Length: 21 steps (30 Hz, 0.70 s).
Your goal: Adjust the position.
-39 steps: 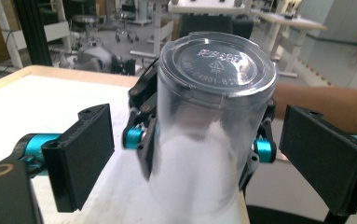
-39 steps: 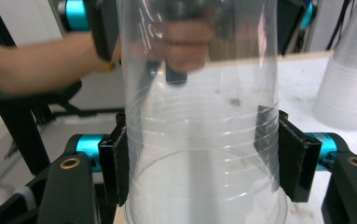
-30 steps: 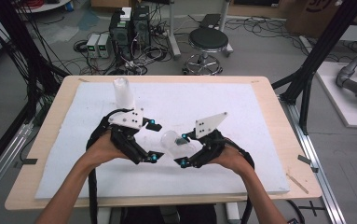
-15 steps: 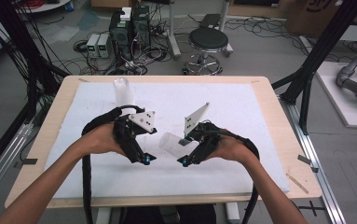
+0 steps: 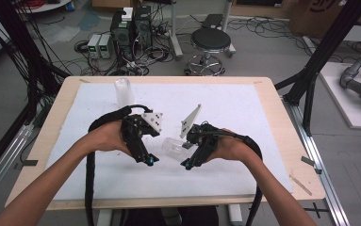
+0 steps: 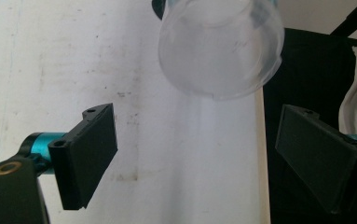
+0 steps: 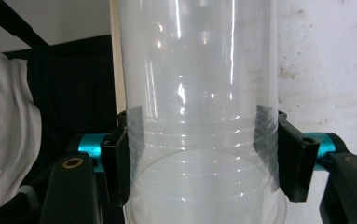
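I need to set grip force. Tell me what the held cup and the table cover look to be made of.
Held cup: likely thin clear plastic, glossy; the table shows through it, with bright streaks and moulded rings near the rim where the right claw clamps it.
Table cover: possibly foam board or matte paper; flat white, no shine, with small brown specks.

Both hands now sit higher over the table [image 5: 272, 179] than before. The right gripper [image 5: 186, 156] tilts the clear cup [image 5: 172, 149] sideways toward the left gripper [image 5: 151, 157], whose plate faces more upward.
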Each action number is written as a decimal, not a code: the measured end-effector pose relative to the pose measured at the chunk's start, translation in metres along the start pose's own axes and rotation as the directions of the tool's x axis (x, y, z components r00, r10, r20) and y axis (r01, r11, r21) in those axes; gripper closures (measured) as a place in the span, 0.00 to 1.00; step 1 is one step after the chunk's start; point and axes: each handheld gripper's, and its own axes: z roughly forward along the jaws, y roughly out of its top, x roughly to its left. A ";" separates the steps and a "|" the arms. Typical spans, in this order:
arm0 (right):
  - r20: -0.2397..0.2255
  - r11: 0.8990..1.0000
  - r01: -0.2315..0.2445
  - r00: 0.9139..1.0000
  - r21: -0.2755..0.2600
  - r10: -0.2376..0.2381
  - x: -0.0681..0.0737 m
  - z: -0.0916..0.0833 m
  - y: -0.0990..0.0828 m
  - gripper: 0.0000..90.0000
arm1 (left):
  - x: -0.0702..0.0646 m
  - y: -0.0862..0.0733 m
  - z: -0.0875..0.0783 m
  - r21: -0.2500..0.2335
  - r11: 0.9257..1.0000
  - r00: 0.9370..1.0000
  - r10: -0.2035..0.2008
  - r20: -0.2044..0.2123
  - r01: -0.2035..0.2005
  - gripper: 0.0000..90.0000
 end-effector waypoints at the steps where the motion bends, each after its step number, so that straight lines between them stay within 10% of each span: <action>1: 0.000 1.000 0.000 1.000 0.000 0.000 0.000 0.000 0.000 0.37 | 0.000 0.000 0.000 0.000 1.000 1.000 0.000 0.000 0.000 0.14; 21: -0.005 1.000 0.017 1.000 0.024 -0.017 0.000 0.004 0.003 0.38 | 0.002 0.017 0.015 0.032 0.999 0.999 0.024 0.049 -0.026 0.26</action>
